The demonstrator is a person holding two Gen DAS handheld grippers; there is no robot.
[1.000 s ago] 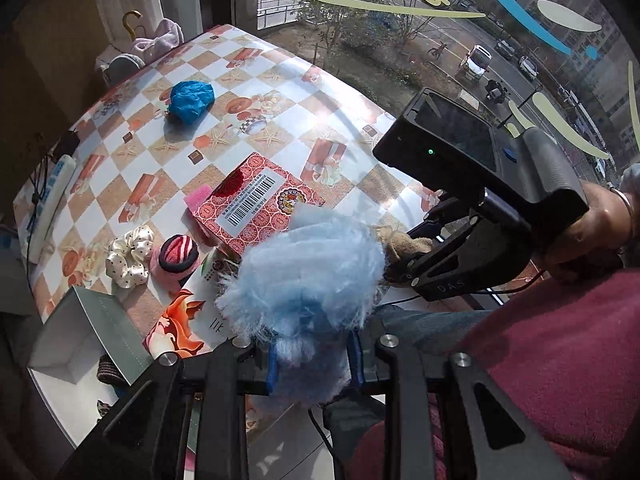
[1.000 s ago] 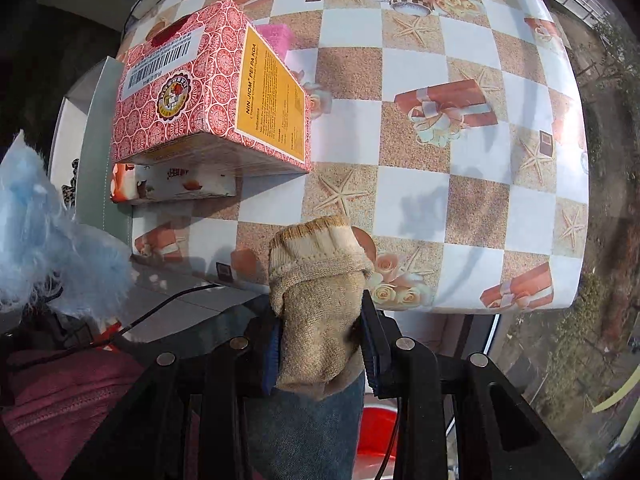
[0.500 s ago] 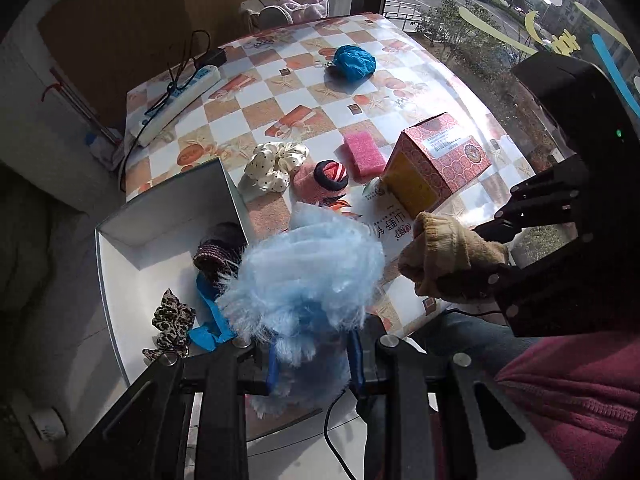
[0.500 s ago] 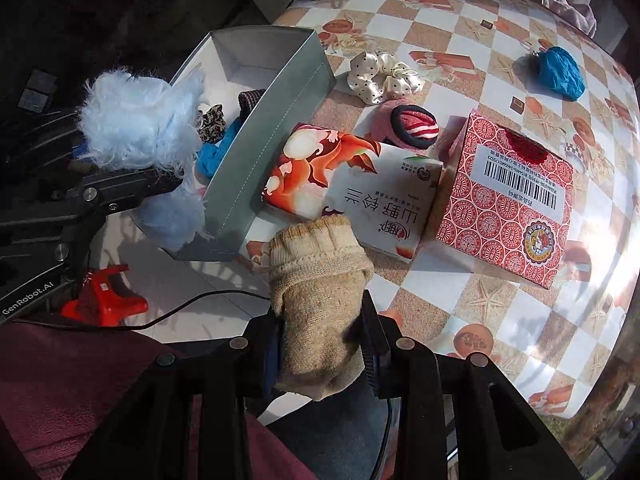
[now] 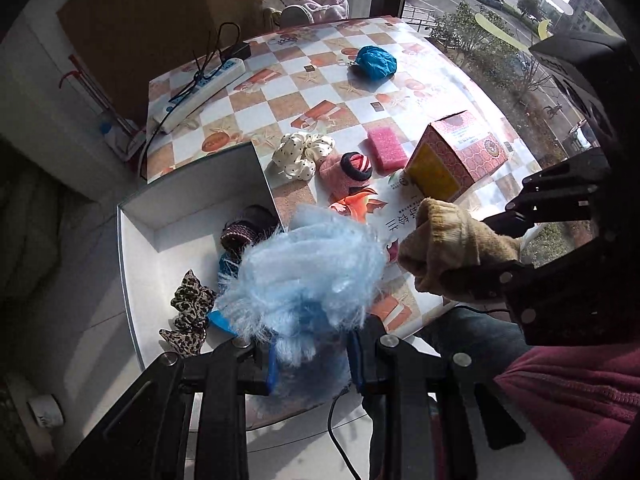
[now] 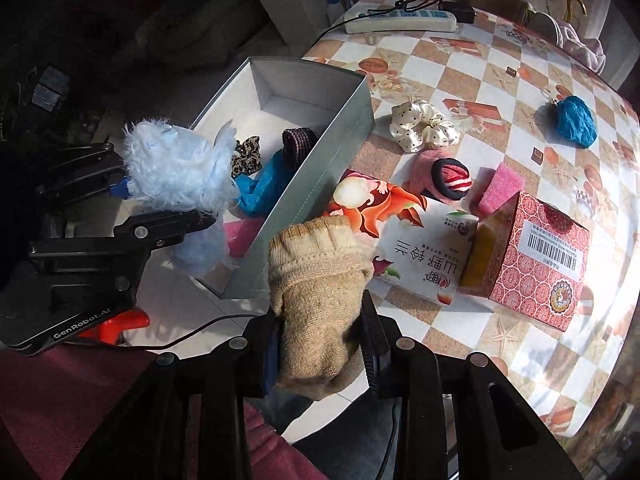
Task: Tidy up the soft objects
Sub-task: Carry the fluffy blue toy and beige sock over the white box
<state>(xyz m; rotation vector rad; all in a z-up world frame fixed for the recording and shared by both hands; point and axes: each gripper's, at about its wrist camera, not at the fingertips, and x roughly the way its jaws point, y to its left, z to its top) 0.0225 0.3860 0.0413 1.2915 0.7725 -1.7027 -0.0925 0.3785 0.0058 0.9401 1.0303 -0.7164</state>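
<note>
My left gripper (image 5: 312, 360) is shut on a fluffy light-blue soft item (image 5: 308, 272), held above the near end of the open white box (image 5: 180, 216); it also shows in the right wrist view (image 6: 176, 168). My right gripper (image 6: 320, 348) is shut on a tan knitted sock (image 6: 316, 292), held near the table's front edge beside the box (image 6: 320, 168). The sock also shows in the left wrist view (image 5: 448, 248). Inside the box lie a leopard scrunchie (image 5: 188, 316), a dark striped band (image 5: 244, 232) and a blue cloth (image 6: 264, 188).
On the checkered table (image 5: 288, 104) lie a white dotted scrunchie (image 5: 300, 156), a pink sock roll (image 5: 348, 172), a pink sponge (image 5: 386, 148), a blue bundle (image 5: 376, 62), a red carton (image 6: 536, 264), a tissue pack (image 6: 416, 244) and a power strip (image 5: 200, 92).
Both grippers swung left from the table edge toward the box, keeping their loads. The box interior has come into view under the blue fluffy item.
</note>
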